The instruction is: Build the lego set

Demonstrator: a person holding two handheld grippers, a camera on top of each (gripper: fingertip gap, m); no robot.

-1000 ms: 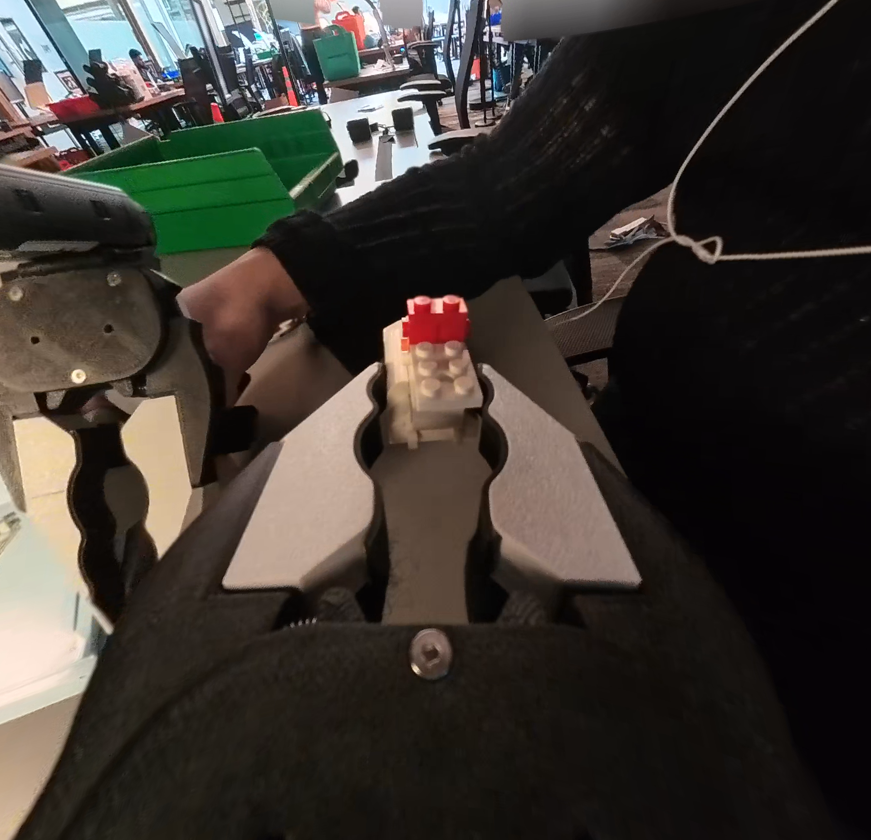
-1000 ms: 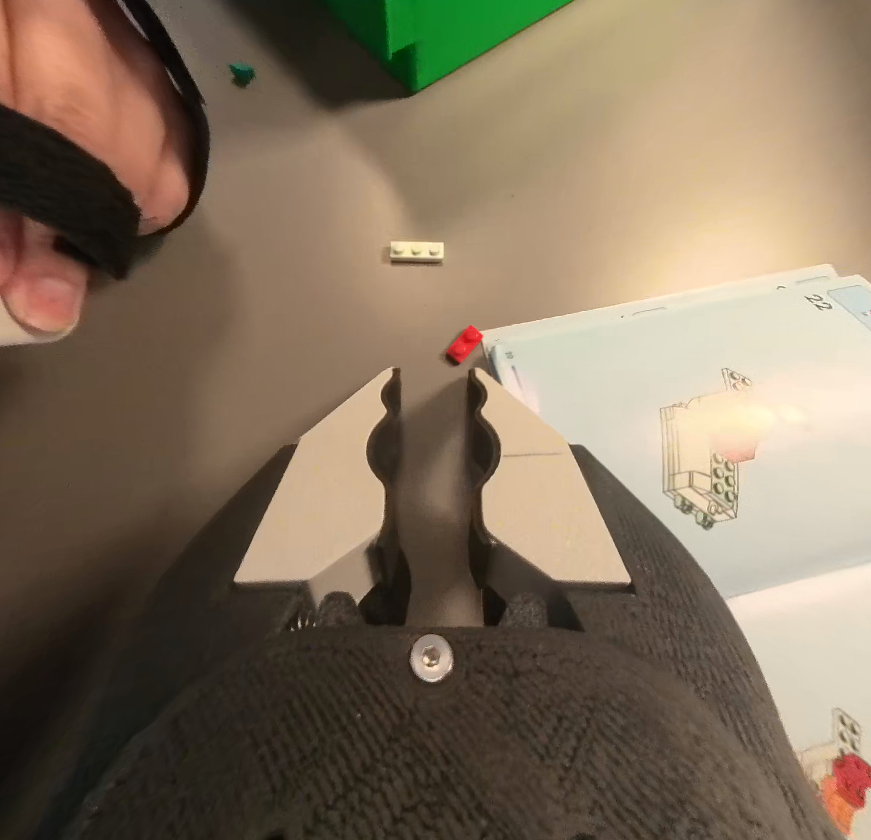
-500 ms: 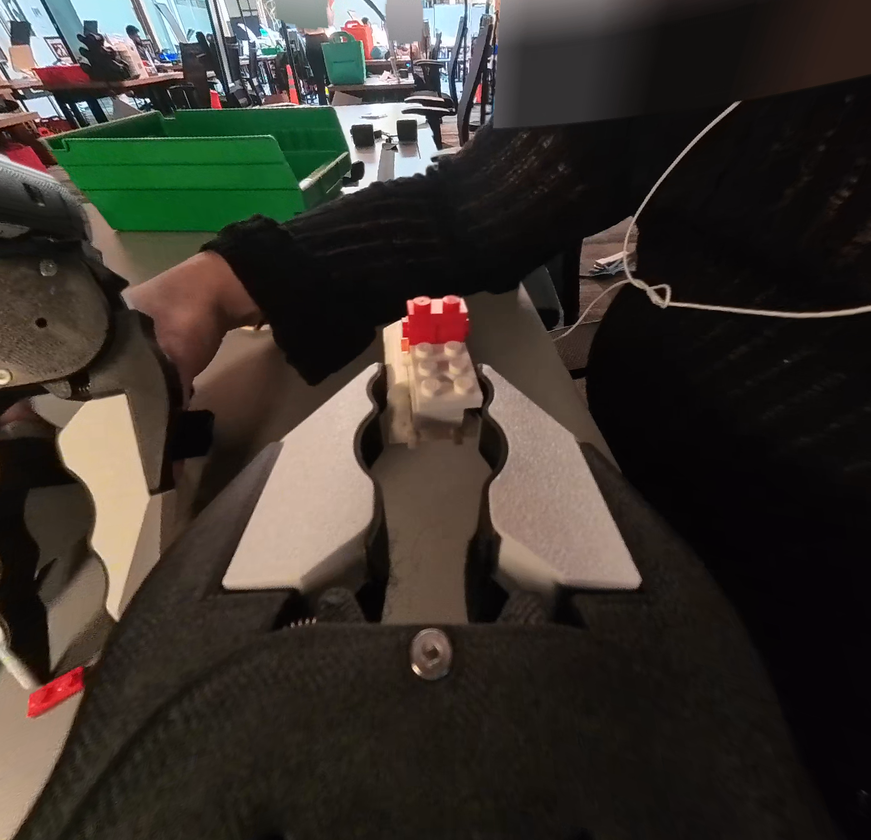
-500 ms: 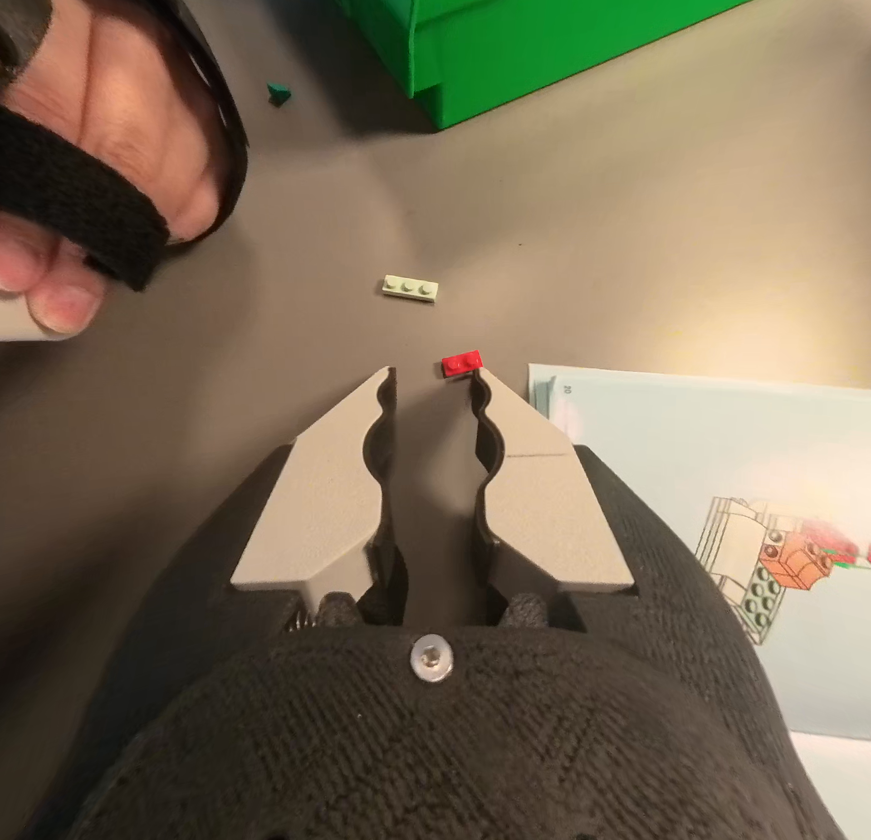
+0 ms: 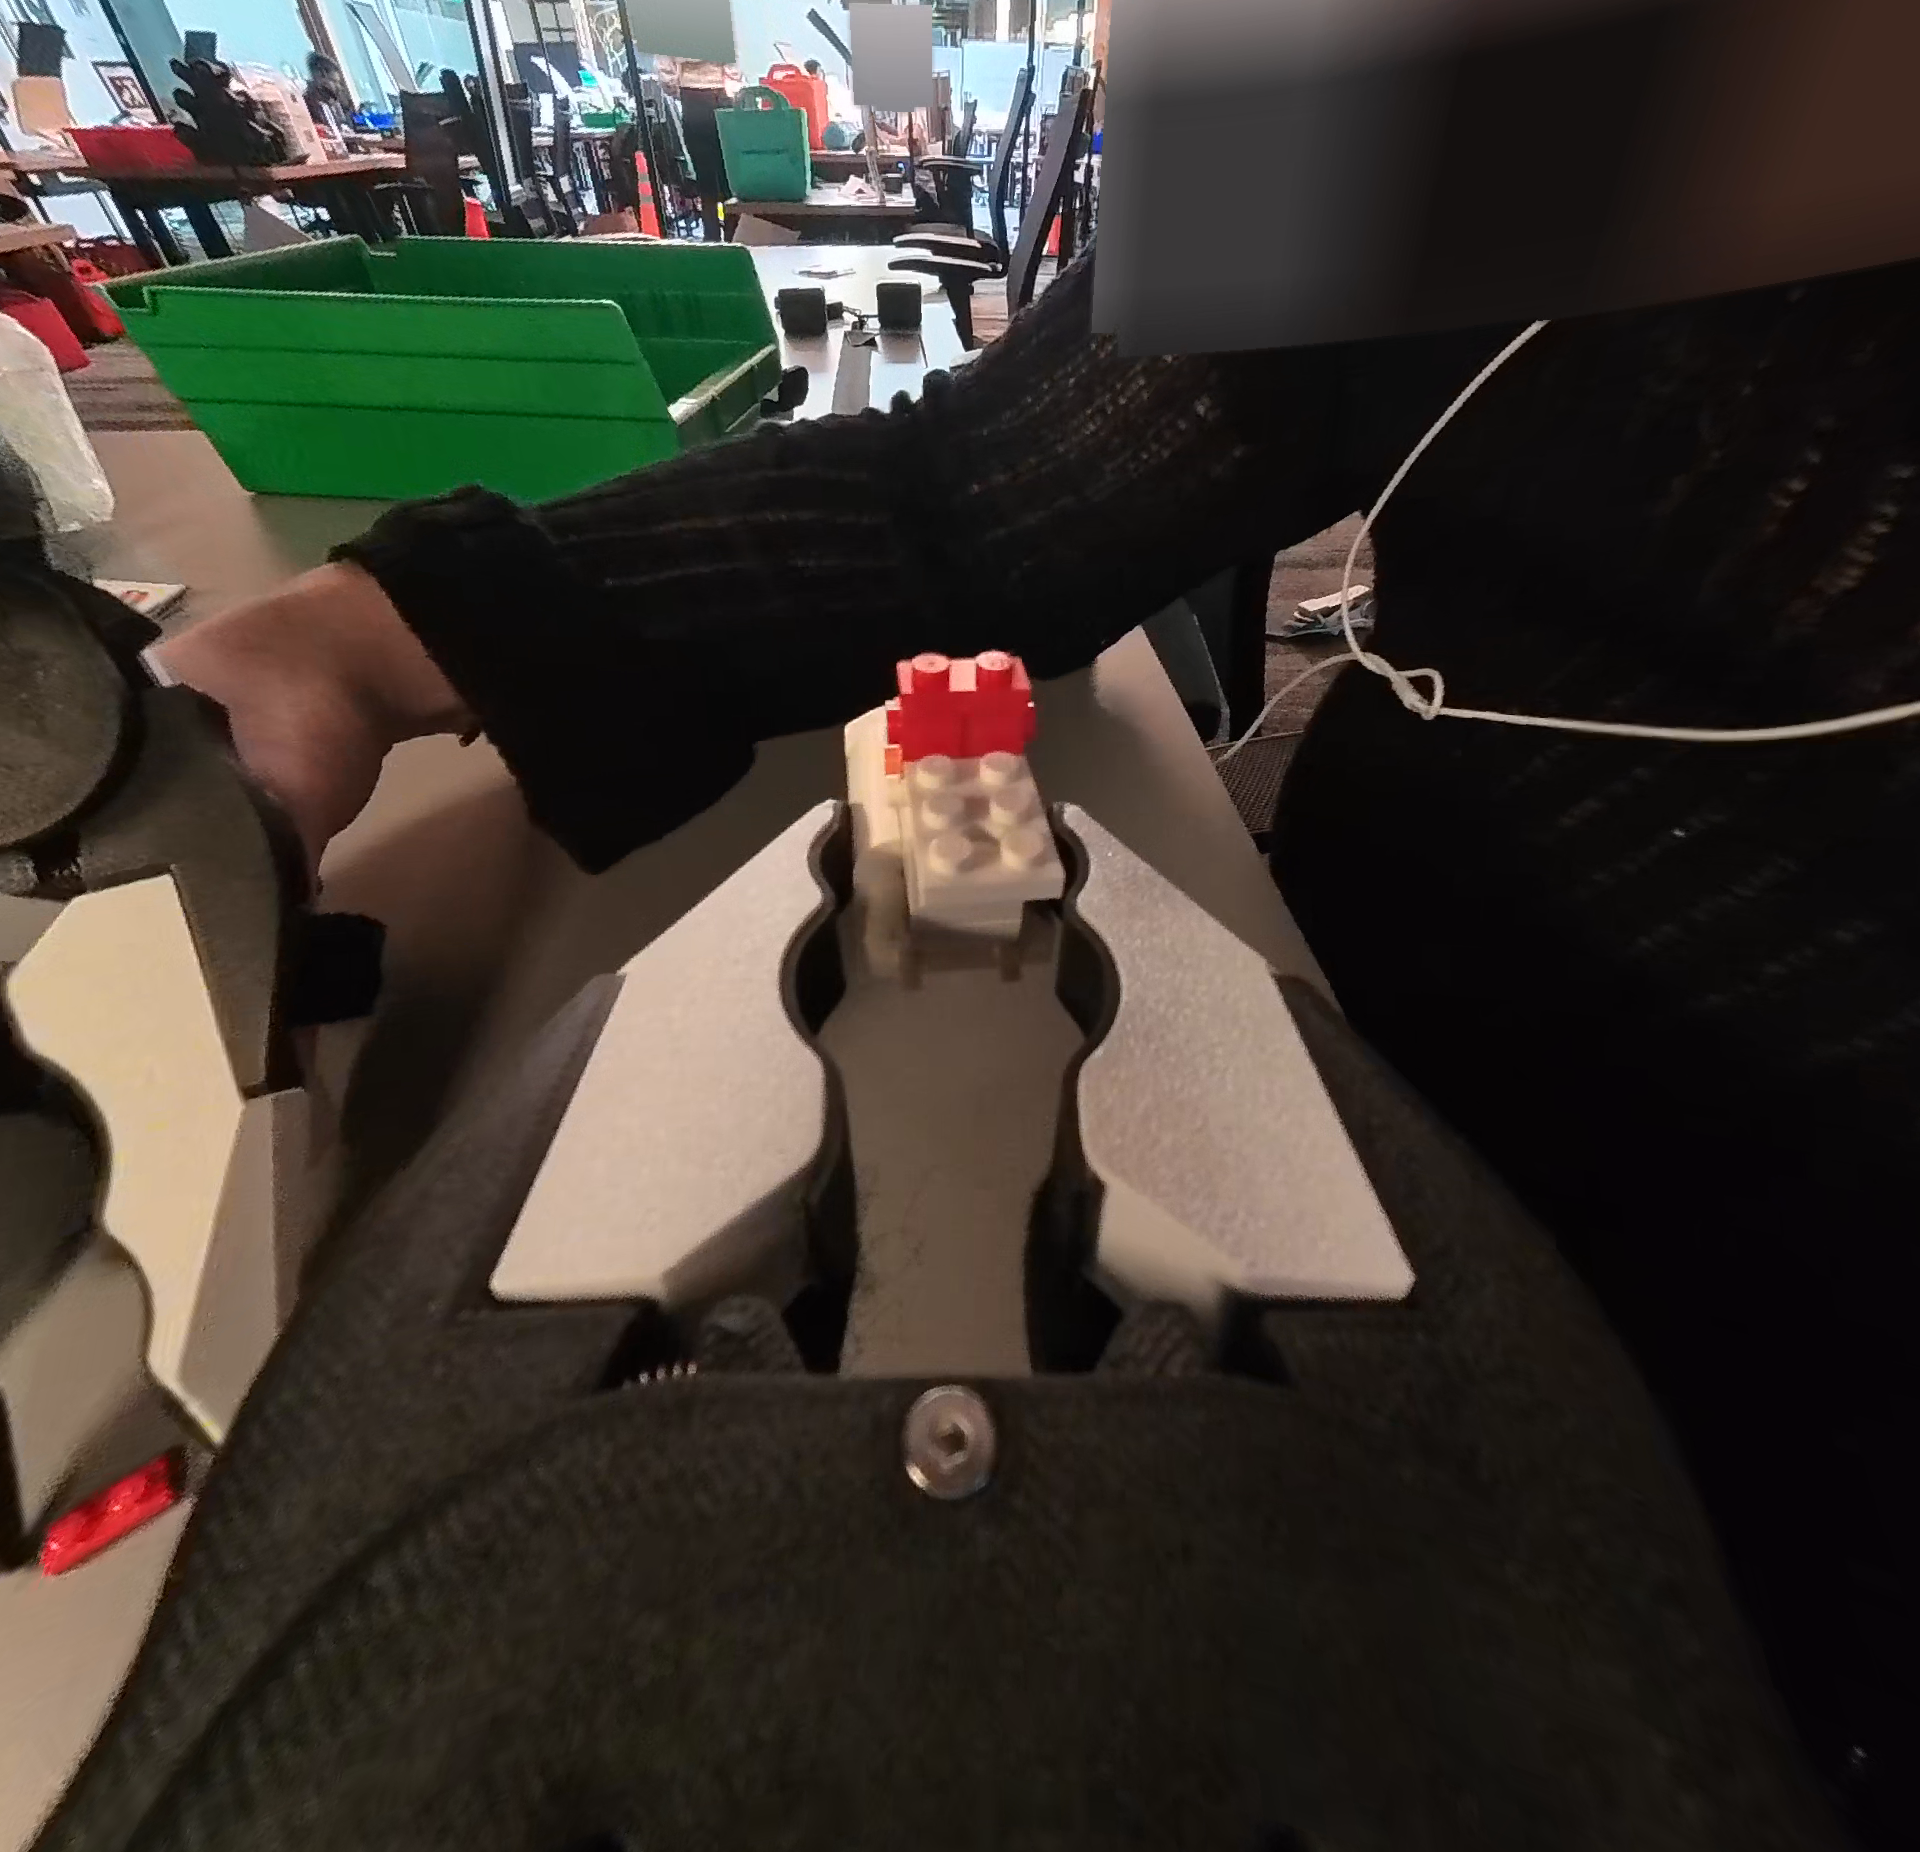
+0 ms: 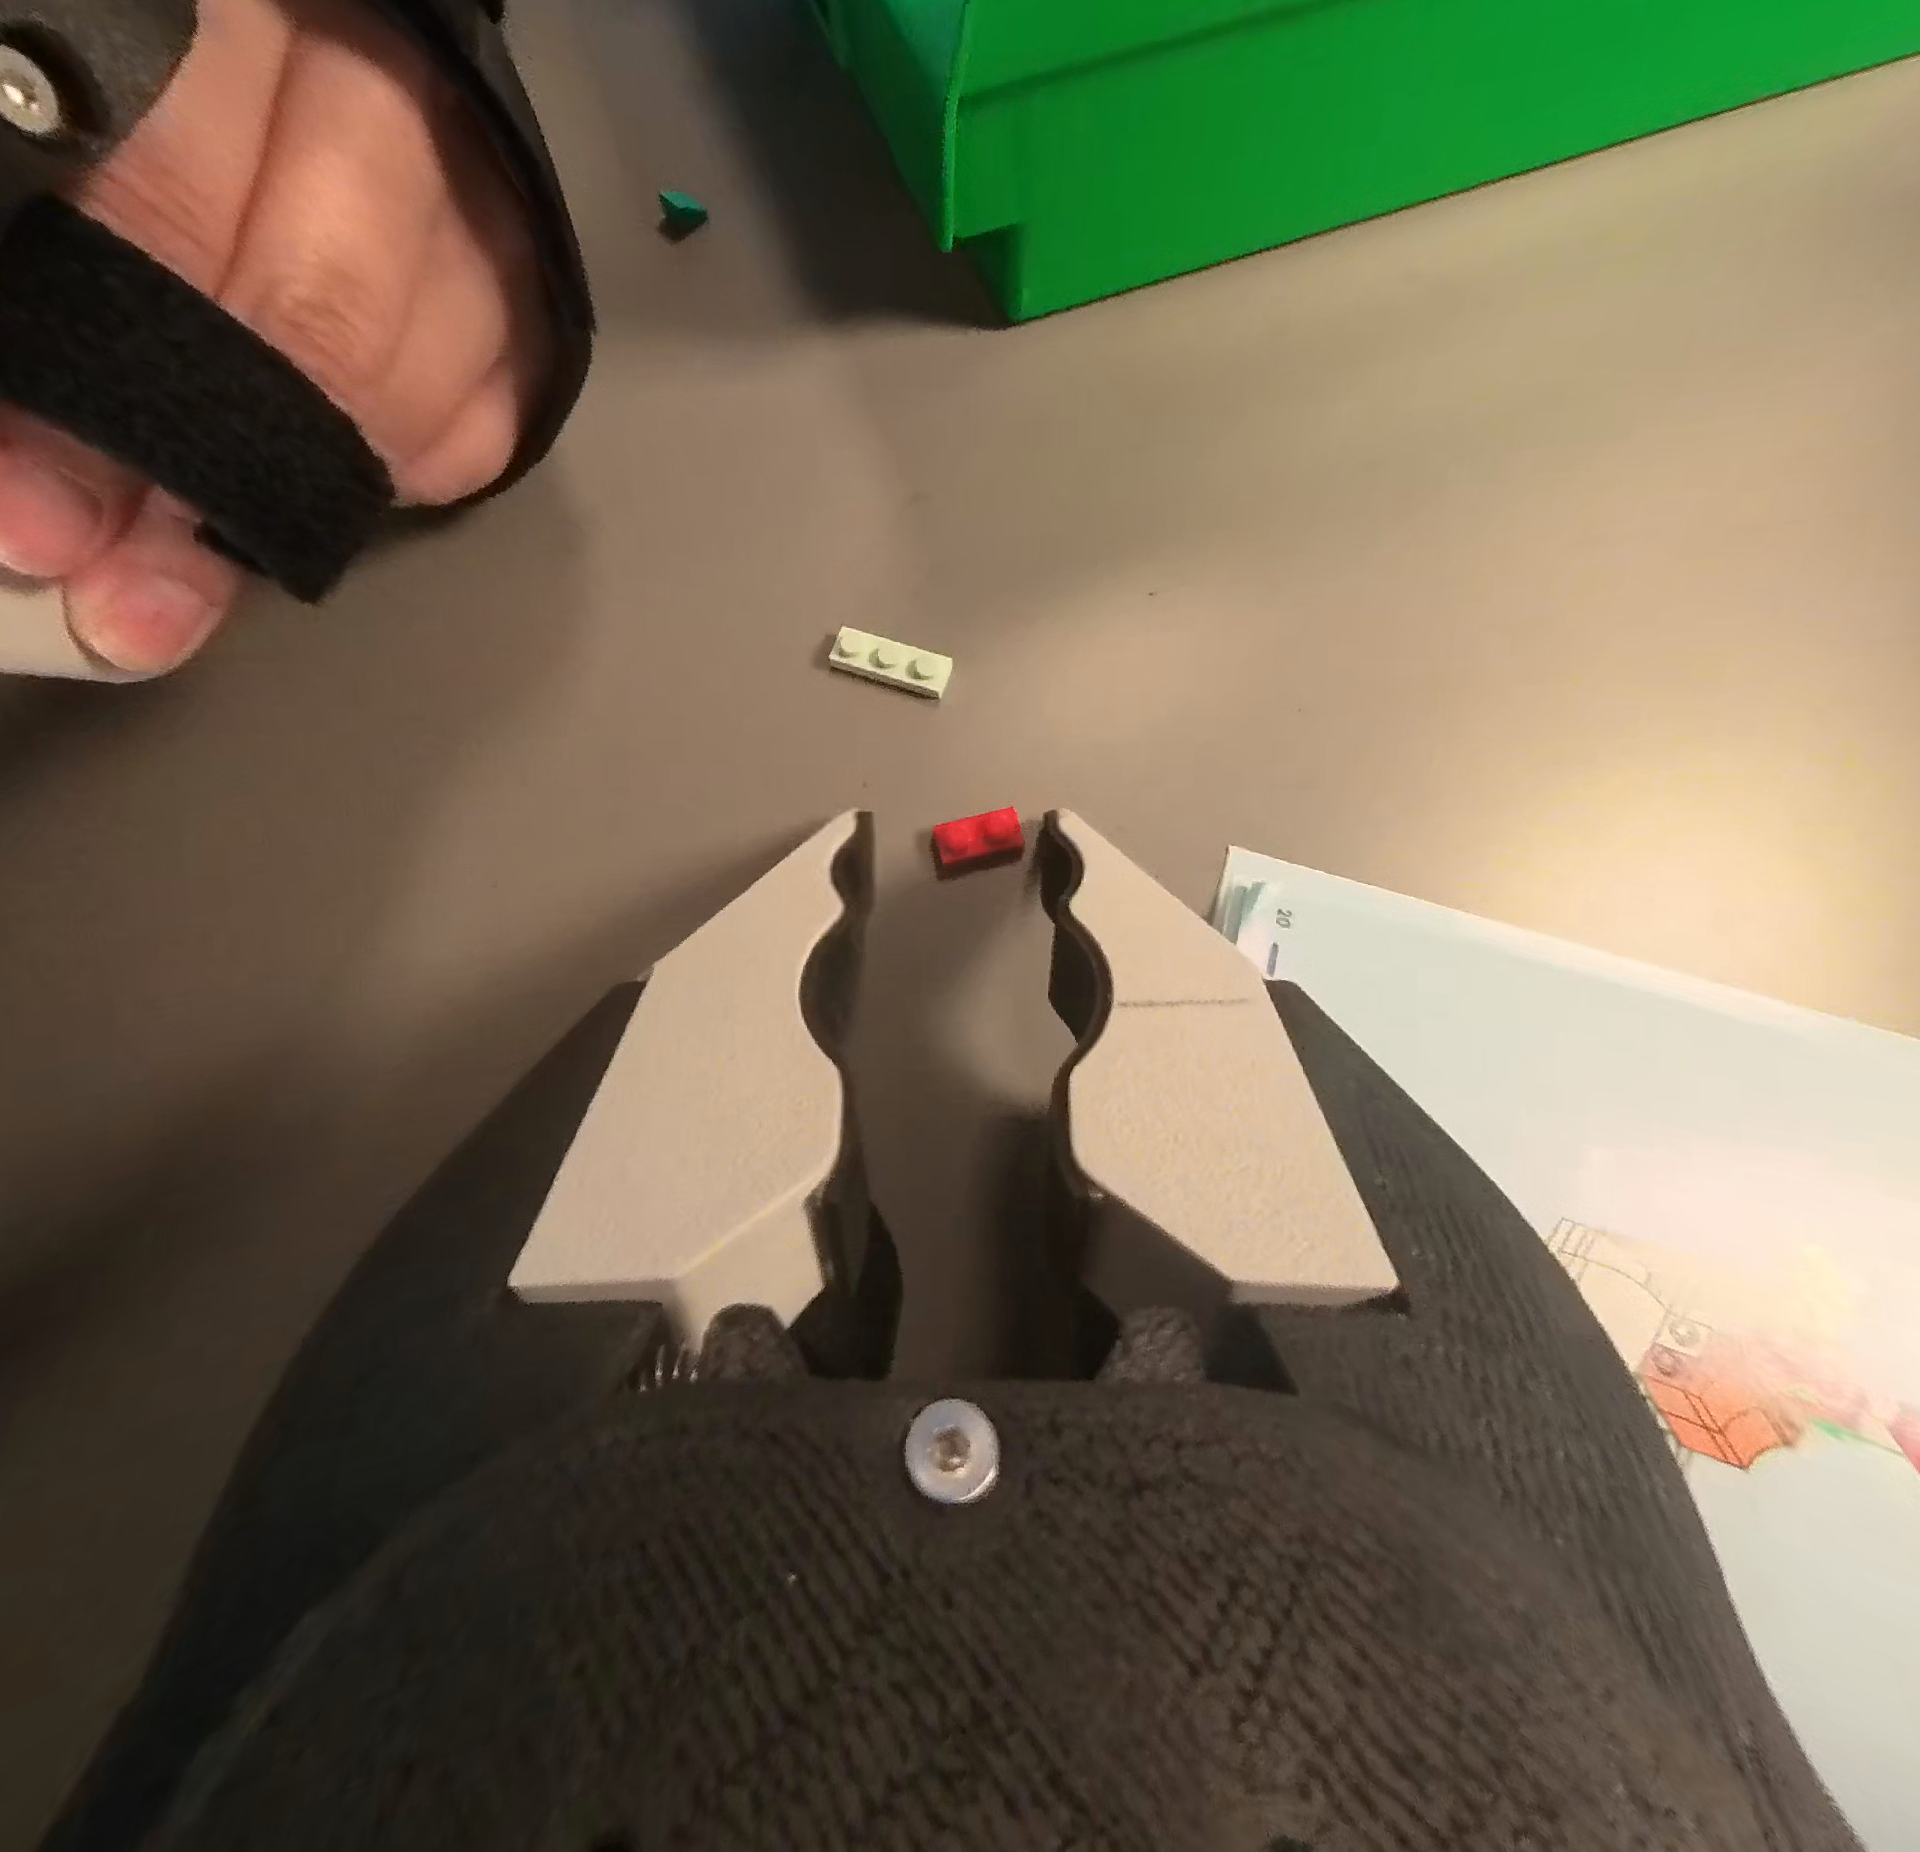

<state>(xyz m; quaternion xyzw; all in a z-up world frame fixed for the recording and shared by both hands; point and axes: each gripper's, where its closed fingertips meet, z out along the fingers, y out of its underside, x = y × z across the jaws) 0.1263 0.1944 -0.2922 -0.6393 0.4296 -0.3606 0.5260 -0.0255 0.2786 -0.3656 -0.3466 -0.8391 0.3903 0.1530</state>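
Observation:
My left gripper (image 5: 951,846) is shut on a small white lego assembly (image 5: 971,846) topped with a red piece (image 5: 966,706), held above the table. My right gripper (image 6: 951,826) is open and low over the grey table, its fingertips on either side of a small red plate (image 6: 977,839) that lies on the table. A pale green three-stud plate (image 6: 891,662) lies just beyond it. In the left wrist view the right gripper (image 5: 104,1179) shows at the left edge, with the red plate (image 5: 109,1522) at its tips.
A green bin (image 6: 1351,88) stands at the far right; it also shows in the left wrist view (image 5: 447,379). An instruction booklet (image 6: 1610,1127) lies right of my right gripper. A tiny teal piece (image 6: 681,213) lies far left. The person's hand (image 6: 260,296) holds the left gripper.
My right gripper moved forward and lower until the red plate sits between its open fingertips. The left gripper kept the assembly and tilted slightly.

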